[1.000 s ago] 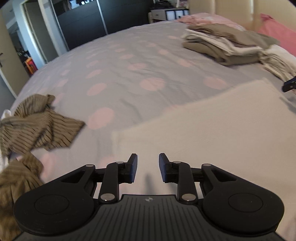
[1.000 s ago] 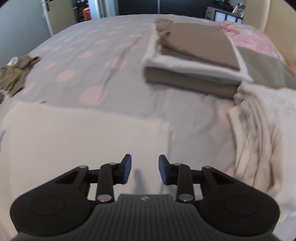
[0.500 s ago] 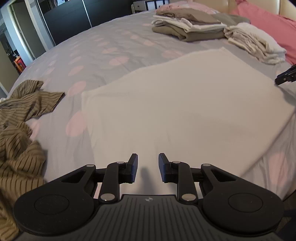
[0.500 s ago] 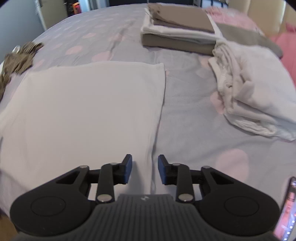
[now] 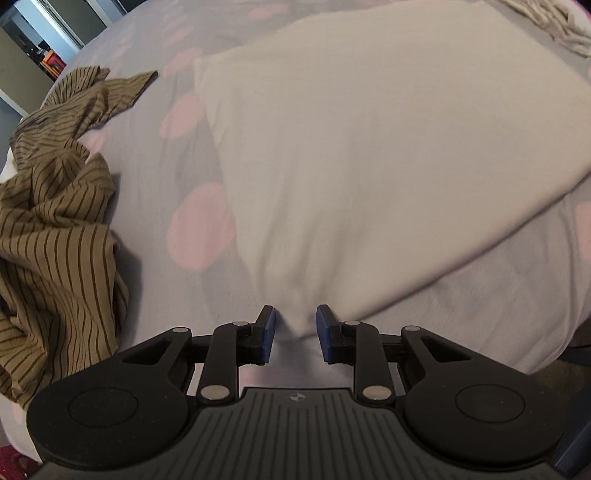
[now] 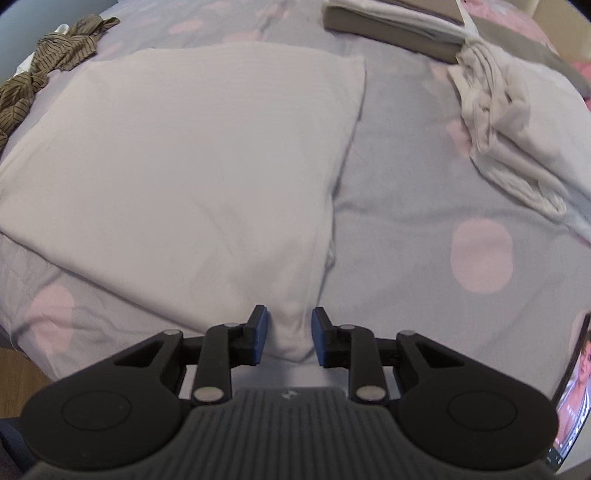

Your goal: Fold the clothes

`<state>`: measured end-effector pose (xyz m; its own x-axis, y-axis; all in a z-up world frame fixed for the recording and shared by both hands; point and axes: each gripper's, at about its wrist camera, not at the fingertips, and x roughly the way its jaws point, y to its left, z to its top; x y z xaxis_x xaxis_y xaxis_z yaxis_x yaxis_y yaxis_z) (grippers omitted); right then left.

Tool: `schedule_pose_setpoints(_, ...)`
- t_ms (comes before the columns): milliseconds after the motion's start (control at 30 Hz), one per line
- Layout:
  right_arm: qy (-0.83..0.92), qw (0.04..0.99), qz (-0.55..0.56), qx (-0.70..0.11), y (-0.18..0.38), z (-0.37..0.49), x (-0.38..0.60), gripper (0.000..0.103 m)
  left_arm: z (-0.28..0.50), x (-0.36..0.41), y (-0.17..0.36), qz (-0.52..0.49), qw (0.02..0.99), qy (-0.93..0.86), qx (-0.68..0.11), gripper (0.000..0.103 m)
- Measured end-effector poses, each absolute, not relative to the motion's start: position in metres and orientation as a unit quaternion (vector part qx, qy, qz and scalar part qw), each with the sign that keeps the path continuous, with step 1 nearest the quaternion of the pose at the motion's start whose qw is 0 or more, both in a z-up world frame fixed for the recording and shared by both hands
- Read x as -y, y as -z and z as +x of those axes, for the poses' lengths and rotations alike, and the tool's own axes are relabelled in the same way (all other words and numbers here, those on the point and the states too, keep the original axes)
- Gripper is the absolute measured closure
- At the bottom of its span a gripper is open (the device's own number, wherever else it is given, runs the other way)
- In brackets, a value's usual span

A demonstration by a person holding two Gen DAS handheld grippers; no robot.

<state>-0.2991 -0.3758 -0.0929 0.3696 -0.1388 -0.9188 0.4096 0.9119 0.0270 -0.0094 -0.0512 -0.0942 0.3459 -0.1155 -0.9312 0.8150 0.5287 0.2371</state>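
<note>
Dropping low now, both tools down from their hover to the near corners of the white cloth (image 5: 369,155) flat on the bed (image 6: 406,206). Left gripper (image 5: 294,330) and right gripper (image 6: 285,338) parted, corner fabric between unclamped jaws. Looks set for a pinch and fold.

Folded stack (image 6: 399,26): cut off by the top edge of the right wrist view, so its upper layers cannot be told.
Striped garment (image 5: 55,236): runs out of the left wrist view at the left edge; its full shape is hidden.
Crumpled white clothes (image 5: 554,22): only a corner shows at the top right of the left wrist view.
White cloth (image 5: 369,166): its near edge is smeared by motion blur.
Screen (image 6: 576,387): clipped by the right edge; its content is too small to tell.
</note>
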Motion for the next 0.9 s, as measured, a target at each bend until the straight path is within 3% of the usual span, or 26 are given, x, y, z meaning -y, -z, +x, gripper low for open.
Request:
schedule_pose_setpoints(133, 0.178, 0.822, 0.139, -0.523, 0.087, -0.304, 0.380, 0.072, -0.009, 0.054, 0.081, 0.348, 0.753, 0.318, -0.460, 0.080)
schedule_pose_setpoints(400, 0.197, 0.833, 0.192, -0.481, 0.076, -0.295, 0.393, 0.054, -0.008, 0.071, 0.052, 0.285, 0.793, 0.337, -0.421, 0.080)
schedule_pose_setpoints(633, 0.204, 0.800, 0.287, -0.486, 0.099, -0.294, 0.410, 0.054, -0.013, 0.104, 0.061, 0.286, 0.780, 0.369, -0.417, 0.079)
schedule_pose_setpoints(900, 0.182, 0.793, 0.316, -0.488, 0.106, -0.289, 0.404, 0.058, -0.020, 0.133, 0.071, 0.283, 0.762, 0.400, -0.423, 0.079)
